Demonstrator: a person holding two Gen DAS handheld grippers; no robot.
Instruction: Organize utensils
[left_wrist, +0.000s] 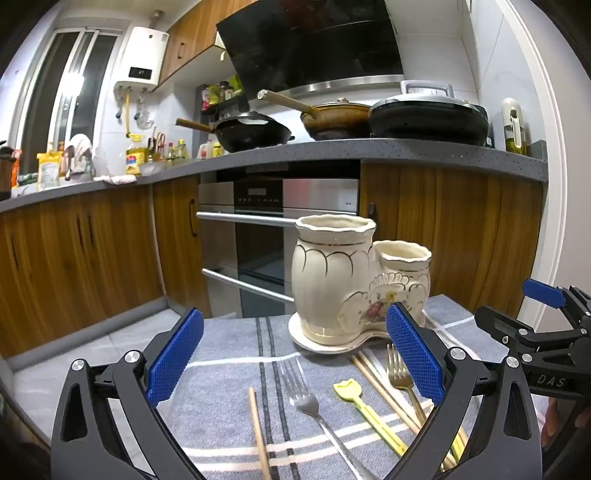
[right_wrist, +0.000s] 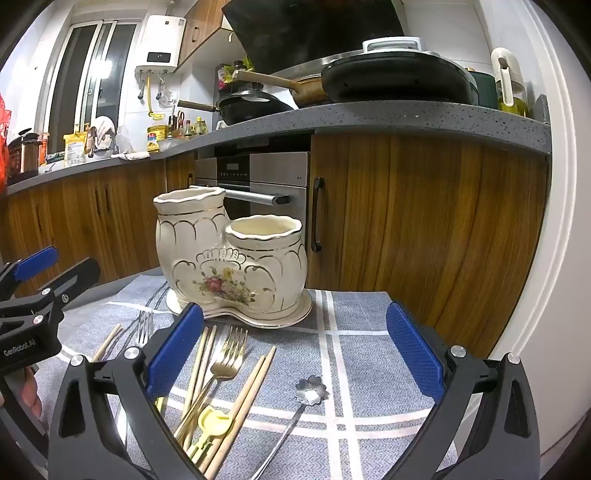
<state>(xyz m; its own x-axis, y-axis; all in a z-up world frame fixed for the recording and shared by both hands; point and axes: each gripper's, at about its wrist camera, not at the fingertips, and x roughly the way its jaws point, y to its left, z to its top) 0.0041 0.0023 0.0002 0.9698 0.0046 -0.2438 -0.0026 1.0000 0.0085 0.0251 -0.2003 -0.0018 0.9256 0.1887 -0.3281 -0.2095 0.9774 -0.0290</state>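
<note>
- Both grippers, left gripper and right gripper, spread wide, holding nothing.
- Utensils loose on the table: silver fork, gold fork, chopsticks, flower spoon; ceramic holder empty behind.
- Best to straddle one handle squarely, pinch mid-shaft, lift tines-up.
- Readable: "GenRobot.AI", "DAS".

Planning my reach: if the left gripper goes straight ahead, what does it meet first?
Probably the ceramic utensil holder, its taller pot; the left gripper is open, above the silver fork. Depth is unclear.
</note>
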